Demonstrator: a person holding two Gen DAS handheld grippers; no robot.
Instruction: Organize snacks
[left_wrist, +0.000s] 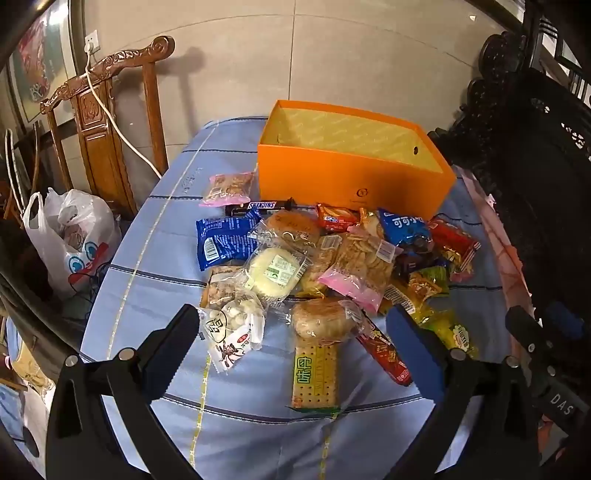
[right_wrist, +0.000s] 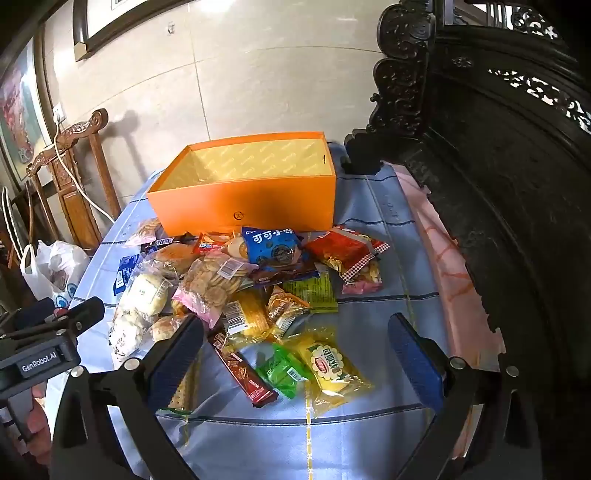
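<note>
Left gripper (left_wrist: 291, 332): we found its jaws spread wide, nothing between the pads, hovering above the near edge of the snack pile
Right gripper (right_wrist: 295, 343): we found its jaws likewise spread wide and empty, over the near right part of the pile
Snack pile (left_wrist: 332, 258): we saw the packets heaped loosely on the blue tablecloth (left_wrist: 155, 258), just in front of the orange box
Orange box (left_wrist: 351, 177): it stood open at the far side of the table; we saw no packet against its yellow inner walls
Snickers bar (left_wrist: 262, 206): it lay at the far left edge of the pile, near the box wall
Cracker packet (left_wrist: 316, 373): it lay nearest us, between the left gripper's fingers in view
Green packet (right_wrist: 282, 369): it lay beside a yellow packet (right_wrist: 332, 365), both between the right gripper's fingers in view
Surroundings: we noted a carved wooden chair (left_wrist: 99, 122) and a white plastic bag (left_wrist: 70, 236) left of the table
</note>
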